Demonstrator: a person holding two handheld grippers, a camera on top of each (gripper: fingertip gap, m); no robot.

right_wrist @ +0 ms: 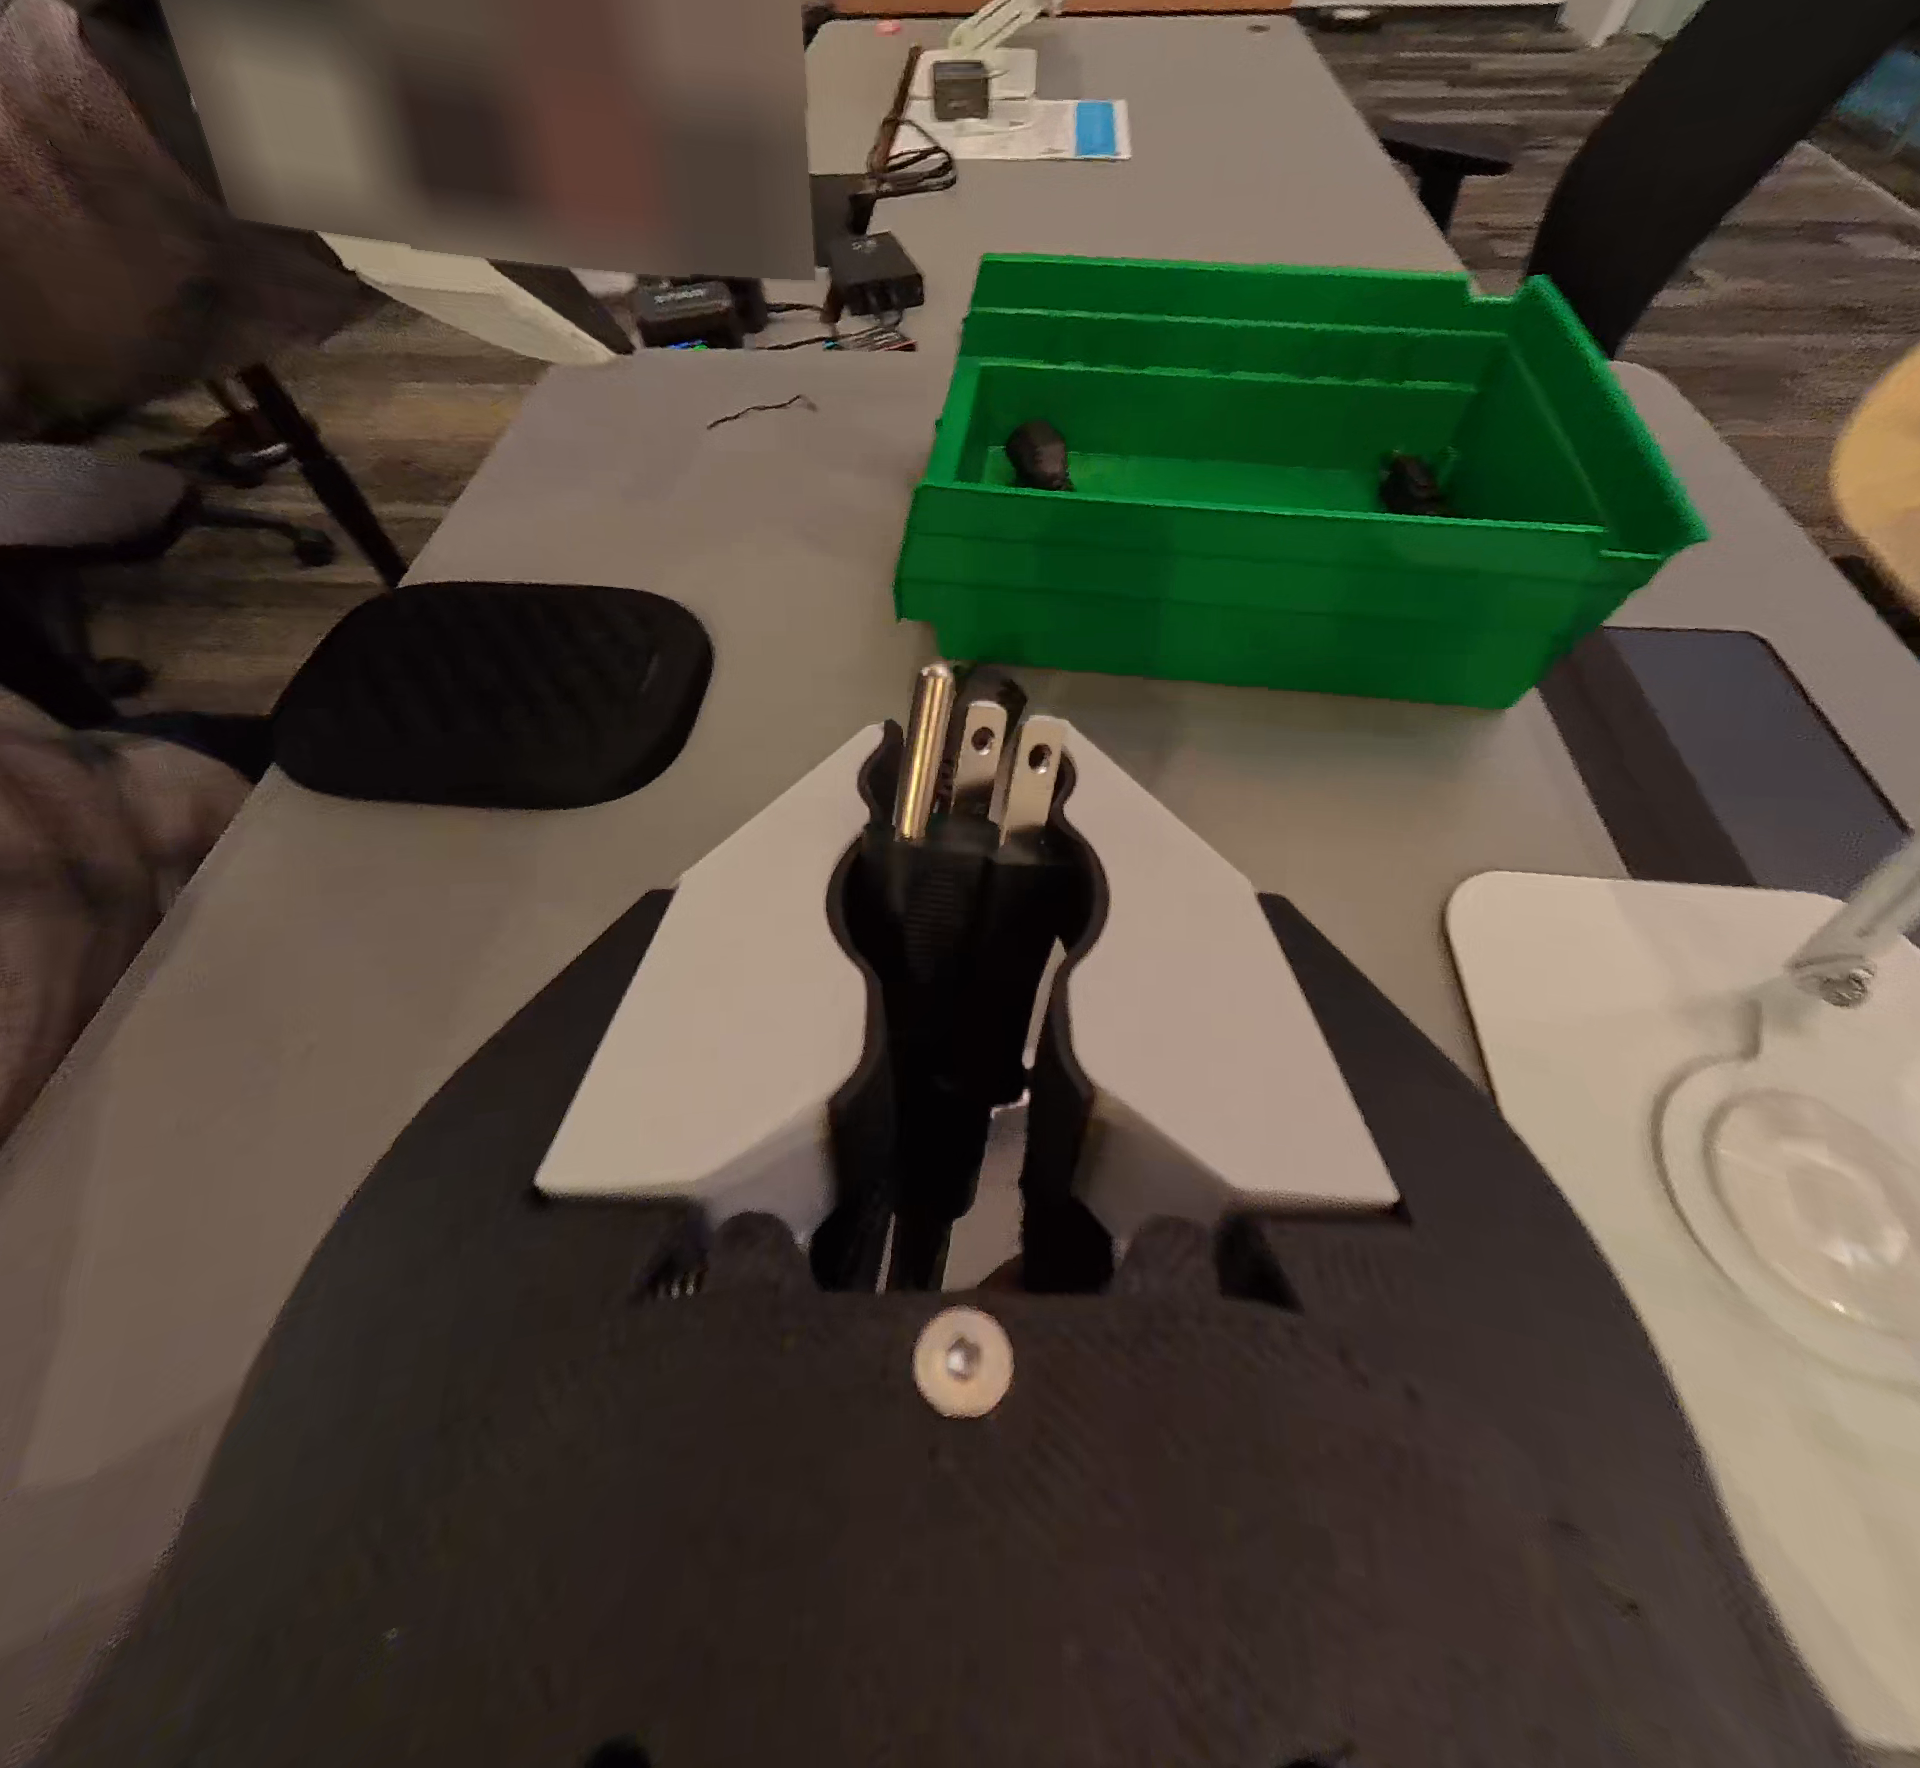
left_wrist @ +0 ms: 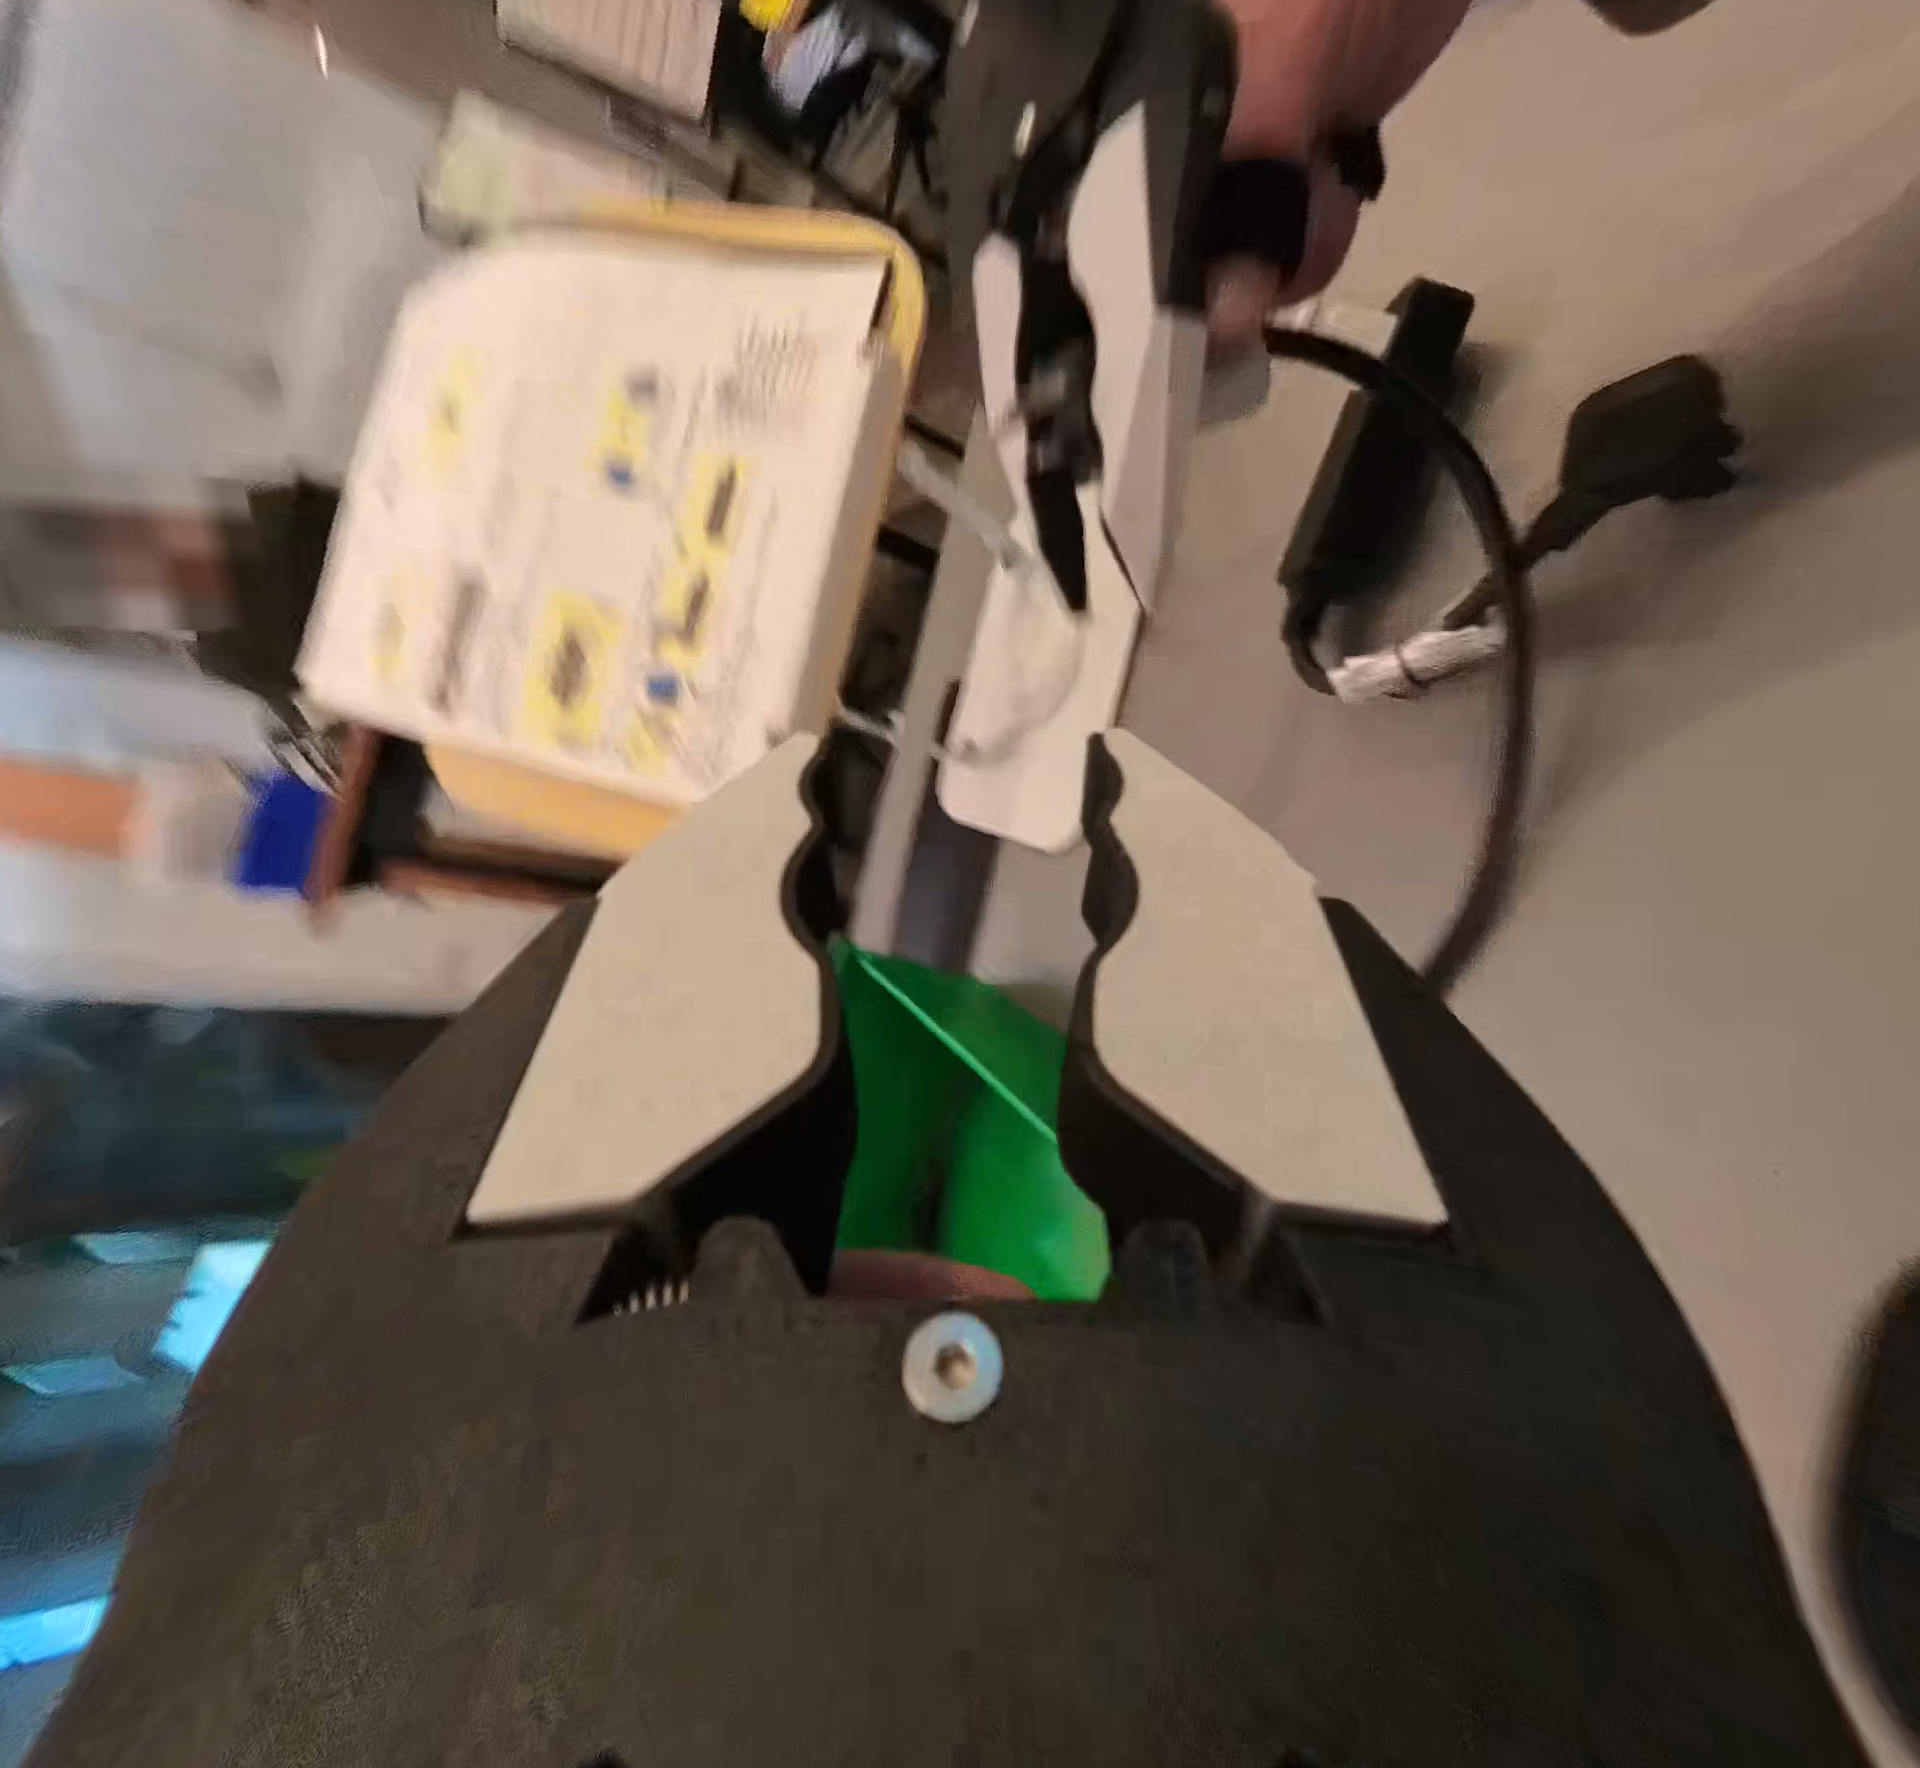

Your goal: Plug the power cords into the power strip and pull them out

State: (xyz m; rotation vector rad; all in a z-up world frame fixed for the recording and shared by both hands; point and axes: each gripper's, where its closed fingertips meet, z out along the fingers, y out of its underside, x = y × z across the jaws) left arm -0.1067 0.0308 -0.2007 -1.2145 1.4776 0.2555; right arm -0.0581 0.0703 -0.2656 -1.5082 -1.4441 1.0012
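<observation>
My right gripper [right_wrist: 961, 783] has its fingers clamped on the black three-prong power plug [right_wrist: 961, 897]. The plug's long axis runs along the fingers, with the metal prongs [right_wrist: 982, 762] projecting forward past the fingertips toward the green plastic bin [right_wrist: 1247, 596] on the grey tabletop [right_wrist: 623, 492]. I can identify no power strip with certainty in either view. My left gripper [left_wrist: 951, 783] holds nothing; its fingers stand apart. Its view is motion-blurred, with a black cord [left_wrist: 1496, 575] lying ahead on the tabletop.
</observation>
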